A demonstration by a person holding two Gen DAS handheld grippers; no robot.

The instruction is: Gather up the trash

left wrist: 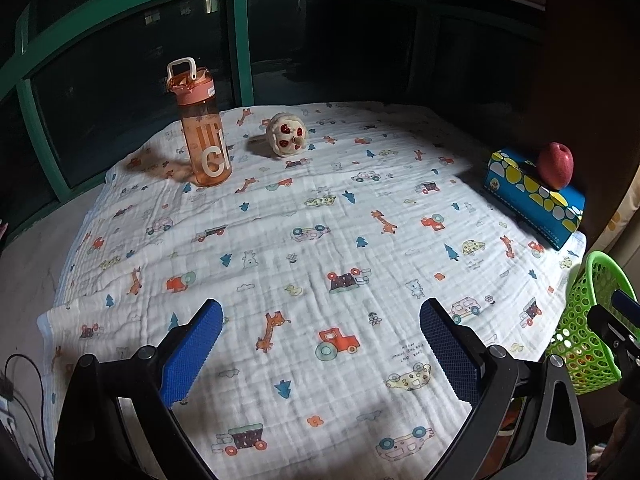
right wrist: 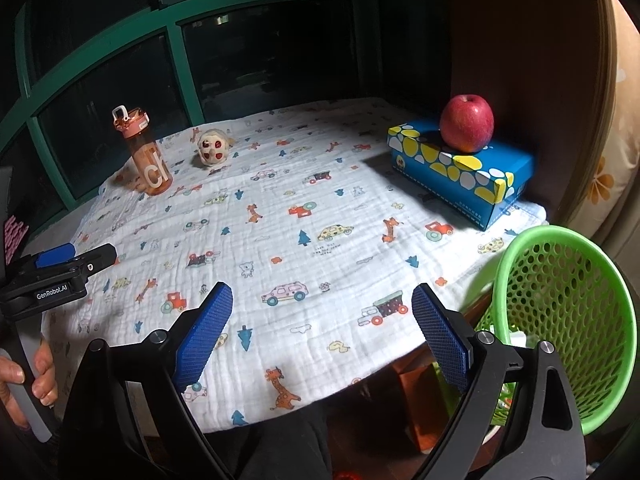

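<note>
A green perforated basket (right wrist: 568,320) hangs beside the table's right front edge, with some items inside; it also shows in the left wrist view (left wrist: 588,320). My left gripper (left wrist: 320,340) is open and empty above the near part of the printed cloth (left wrist: 320,240). My right gripper (right wrist: 322,328) is open and empty over the cloth's front edge (right wrist: 320,360), just left of the basket. The left gripper also shows at the left of the right wrist view (right wrist: 76,258). A small cream toy with red spots (left wrist: 286,134) lies at the far side, also seen in the right wrist view (right wrist: 213,148).
An orange water bottle (left wrist: 202,128) stands upright at the far left (right wrist: 146,152). A red apple (right wrist: 466,122) sits on a blue tissue box (right wrist: 460,168) at the right; both show in the left wrist view (left wrist: 554,166), (left wrist: 528,196). Dark green-framed windows (left wrist: 240,40) lie behind.
</note>
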